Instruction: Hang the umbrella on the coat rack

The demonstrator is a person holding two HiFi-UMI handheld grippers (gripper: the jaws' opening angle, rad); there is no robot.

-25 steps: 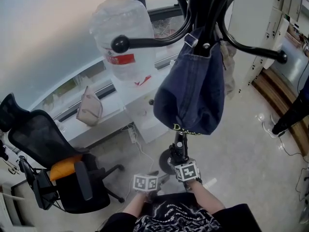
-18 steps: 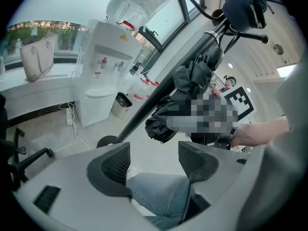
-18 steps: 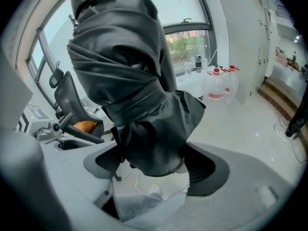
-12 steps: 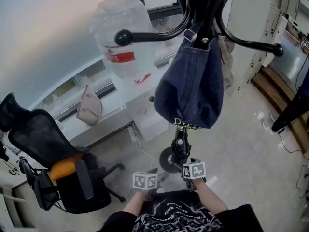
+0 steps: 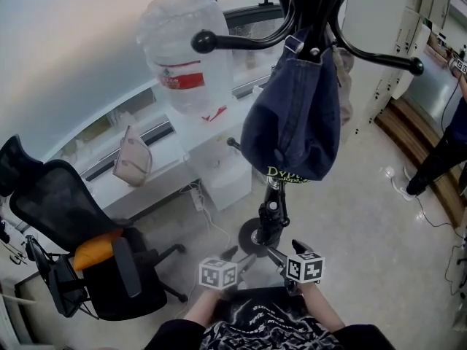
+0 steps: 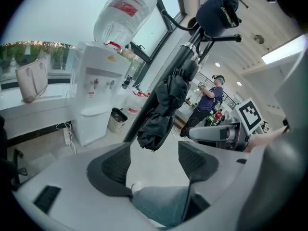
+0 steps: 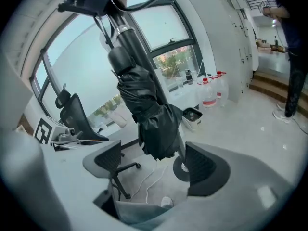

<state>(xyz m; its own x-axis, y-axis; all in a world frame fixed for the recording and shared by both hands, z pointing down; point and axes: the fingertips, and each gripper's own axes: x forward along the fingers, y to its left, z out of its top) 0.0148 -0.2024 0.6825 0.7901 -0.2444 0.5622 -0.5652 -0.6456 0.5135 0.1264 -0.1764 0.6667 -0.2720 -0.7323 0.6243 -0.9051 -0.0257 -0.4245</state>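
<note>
A folded black umbrella [image 5: 270, 221] hangs down along the pole of the black coat rack [image 5: 314, 6]. Its top is hidden behind a denim bag [image 5: 292, 115] on the same rack. My right gripper [image 5: 284, 250] is just below and right of the umbrella's lower end, open, touching nothing. In the right gripper view the umbrella [image 7: 147, 112] hangs beyond the open right gripper [image 7: 154, 165], above the rack's round base [image 7: 180, 170]. My left gripper [image 5: 237, 257] is low on the left. In its own view the left gripper [image 6: 154, 158] is open and empty, with the umbrella [image 6: 166, 102] ahead.
A water dispenser with an upturned bottle [image 5: 186, 57] stands behind the rack by the window. An office chair [image 5: 80, 246] is at the left, with a beige bag [image 5: 133, 162] on the sill. A person [image 5: 438, 166] stands at the right. Several water bottles [image 7: 209, 93] stand on the floor.
My right gripper has opened, let go of the umbrella's lower part and drawn back to the right. The umbrella stays hanging. The left gripper has barely shifted.
</note>
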